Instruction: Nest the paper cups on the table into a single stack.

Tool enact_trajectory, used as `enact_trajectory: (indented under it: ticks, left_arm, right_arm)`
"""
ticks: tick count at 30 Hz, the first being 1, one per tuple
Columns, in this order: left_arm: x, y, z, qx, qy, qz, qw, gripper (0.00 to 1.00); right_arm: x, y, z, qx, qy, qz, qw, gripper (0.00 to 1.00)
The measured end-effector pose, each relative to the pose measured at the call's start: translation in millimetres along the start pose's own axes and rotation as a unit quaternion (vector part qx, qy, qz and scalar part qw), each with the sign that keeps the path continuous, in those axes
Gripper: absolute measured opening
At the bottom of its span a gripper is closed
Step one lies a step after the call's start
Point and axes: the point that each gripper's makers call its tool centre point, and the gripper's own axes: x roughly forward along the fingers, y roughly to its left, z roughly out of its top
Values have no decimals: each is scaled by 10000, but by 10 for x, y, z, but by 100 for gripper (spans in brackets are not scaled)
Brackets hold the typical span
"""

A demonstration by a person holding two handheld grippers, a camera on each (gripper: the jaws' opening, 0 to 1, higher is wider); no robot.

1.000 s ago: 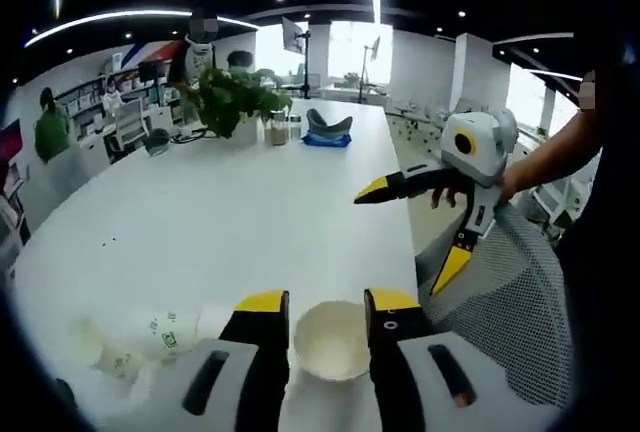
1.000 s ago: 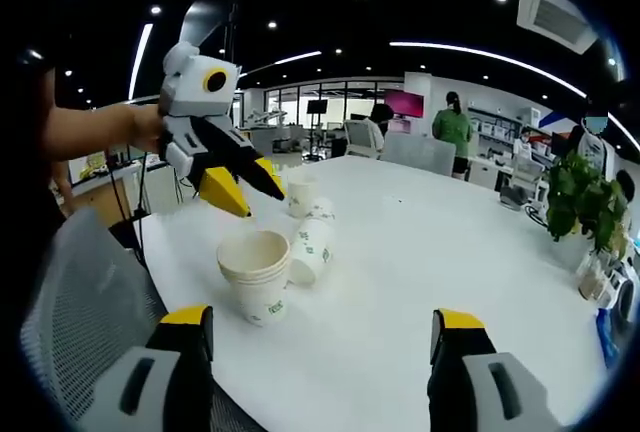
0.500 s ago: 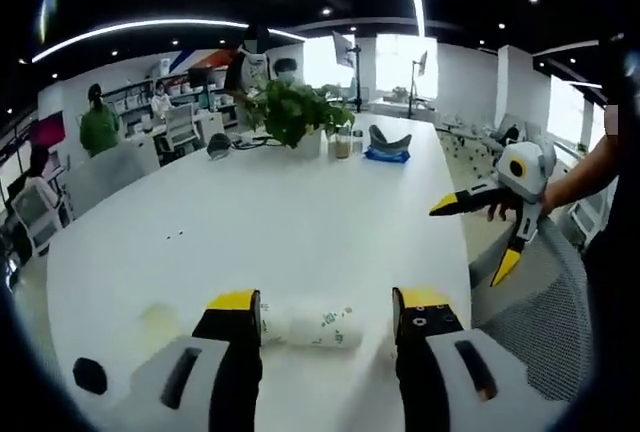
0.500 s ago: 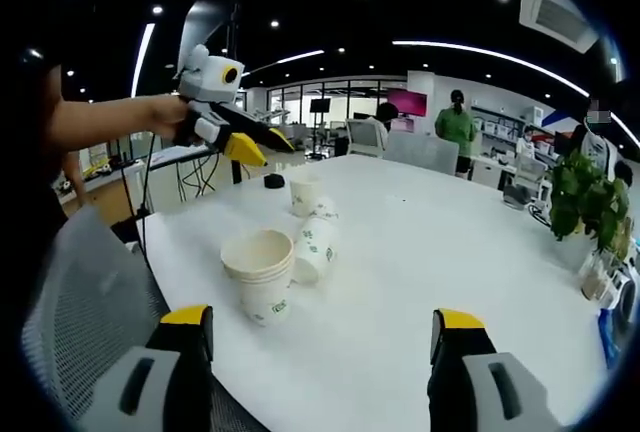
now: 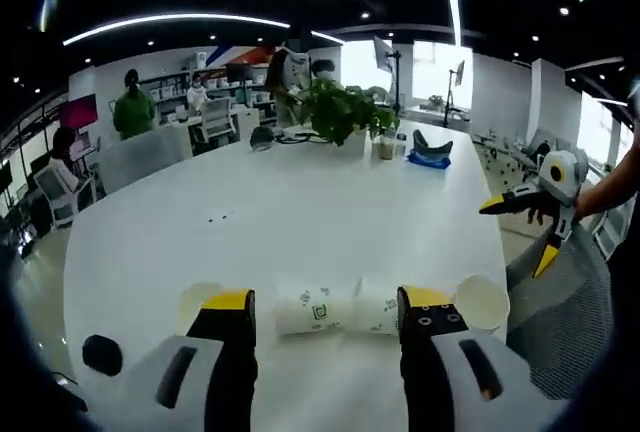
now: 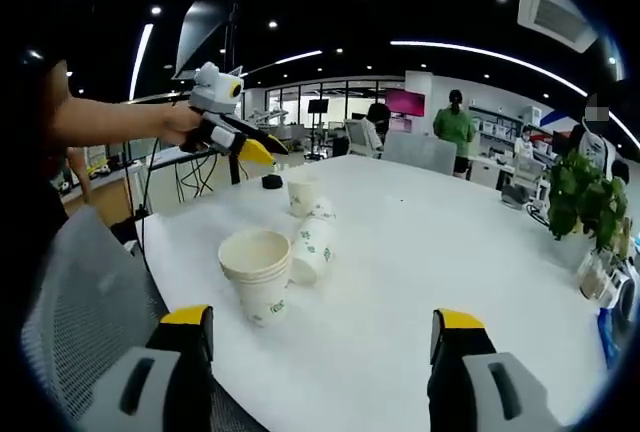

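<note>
Counting the paper cups on the white table (image 6: 420,272), you can find three groups in the right gripper view: an upright stack (image 6: 257,272) near the table edge, with several rims nested so closely that their number is hard to tell; cups lying on their side (image 6: 313,242) just at 2 o'clock from that stack and touching it; and one single upright cup (image 6: 301,194) further on, toward 12 o'clock. In the left gripper view the lying cups (image 5: 340,309) sit between your jaws, two bodies nested end to end; the single cup (image 5: 194,302) is at 9 o'clock, partly hidden behind the left jaw, and the stack (image 5: 481,302) is at 3 o'clock, cut by the right jaw so that mostly its mouth shows. Your left gripper (image 5: 325,314) has its two yellow-tipped jaws spread wide and holds nothing; you see it also from the other side (image 6: 258,152), held above the far corner of the table. Your right gripper (image 6: 325,330) is likewise spread wide and empty, low at the near edge, and it appears small at 3 o'clock (image 5: 522,234) in the left gripper view. One potted plant (image 5: 343,112) stands far on the table, and a small dark round object (image 6: 272,181) beside the single cup is too small to identify.
</note>
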Motion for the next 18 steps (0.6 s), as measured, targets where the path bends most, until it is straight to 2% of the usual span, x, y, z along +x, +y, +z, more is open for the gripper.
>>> enact_trajectory:
  ticks: [5,7,9,10,15,18]
  left_arm:
    - [34,148,-105,-12,21,114,9999,55]
    - [50,131,-117,-18,94,154,9998,55]
    - [98,237,-165,28,140,236,9996,54]
    - [75,236,-137,35,144,239,9996,54]
    - [205,426,-198,36,129,312,9994,50]
    - [271,517,-208,66,215,415,9989,46]
  right_arm:
    - [-3,-10,1,-5,-8,-25,10000,91]
    - [-5,-20,-1,-3,-10,-41,10000,91]
    - [-7,-31,-2,1,-18,-59,10000,91]
    - [-7,-36,-2,3,-20,-64,10000,91]
    - [-8,-39,-5,8,-4,-82,10000,91]
    - [-5,-34,-10,0,19,-77,10000,91]
